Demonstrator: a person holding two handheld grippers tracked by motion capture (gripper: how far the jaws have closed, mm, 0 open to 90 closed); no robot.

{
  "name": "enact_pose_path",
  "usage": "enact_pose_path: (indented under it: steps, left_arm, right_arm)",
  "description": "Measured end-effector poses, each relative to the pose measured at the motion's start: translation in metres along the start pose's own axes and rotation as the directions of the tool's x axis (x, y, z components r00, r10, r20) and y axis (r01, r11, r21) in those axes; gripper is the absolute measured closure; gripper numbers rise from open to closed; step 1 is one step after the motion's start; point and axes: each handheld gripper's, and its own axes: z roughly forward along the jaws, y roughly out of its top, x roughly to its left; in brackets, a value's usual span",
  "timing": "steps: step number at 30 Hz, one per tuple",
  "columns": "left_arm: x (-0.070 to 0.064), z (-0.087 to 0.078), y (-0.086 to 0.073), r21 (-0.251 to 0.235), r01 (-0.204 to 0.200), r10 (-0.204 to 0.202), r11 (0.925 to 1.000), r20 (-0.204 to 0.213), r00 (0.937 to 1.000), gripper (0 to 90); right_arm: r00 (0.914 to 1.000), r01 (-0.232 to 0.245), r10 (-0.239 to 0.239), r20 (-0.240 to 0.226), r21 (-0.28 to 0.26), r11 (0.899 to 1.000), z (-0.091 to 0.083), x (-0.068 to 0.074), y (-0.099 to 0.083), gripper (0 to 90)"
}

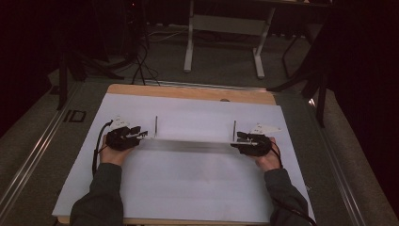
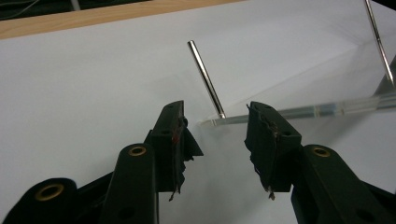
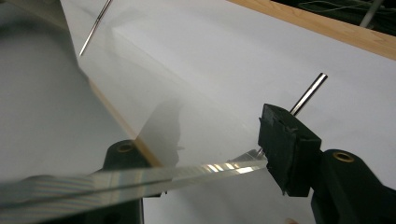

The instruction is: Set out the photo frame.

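Clear acrylic plate (image 1: 188, 143) sits mid-tabletop on the white sheet (image 1: 188, 188), long axis running left to right, with one thin metal pin standing near each end: left pin (image 1: 156, 125), right pin (image 1: 234, 130). I have a hand at each end, which reads as a two-ended lift: the plate is long and slippery, so one grip would let it swing.

Left tongs (image 2: 215, 135): jaws apart, the plate's corner (image 2: 208, 123) lying just ahead of the gap, not yet between the pads. Pin rises right behind that corner, so I judge the approach must stay low and shallow to miss it.

Right tongs (image 3: 205, 165): plate edge (image 3: 140, 179) runs across between the jaws; right pad (image 3: 285, 149) meets the edge, the other jaw is hidden behind the acrylic. Cannot tell whether it is clamped.

Wooden tabletop (image 1: 188, 92) shows beyond the sheet.
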Motion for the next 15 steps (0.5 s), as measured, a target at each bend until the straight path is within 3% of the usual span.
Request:
enact_pose_path:
  steps: [12,15]
  left_arm:
    - [-0.0026,0.0006,-0.0034,0.006,-0.035,0.035,0.9994,0.022,0.9991,57.7]
    - [-0.0048,0.0006,-0.0059,0.012,-0.062,0.061,0.9980,0.033,0.9976,57.7]
  right_arm:
    - [0.9997,-0.022,0.023,-0.012,0.015,1.000,0.0005,-0.0036,0.0048,45.7]
    - [0.9995,-0.025,0.025,-0.016,0.019,0.999,0.0007,-0.0043,0.0057,45.7]
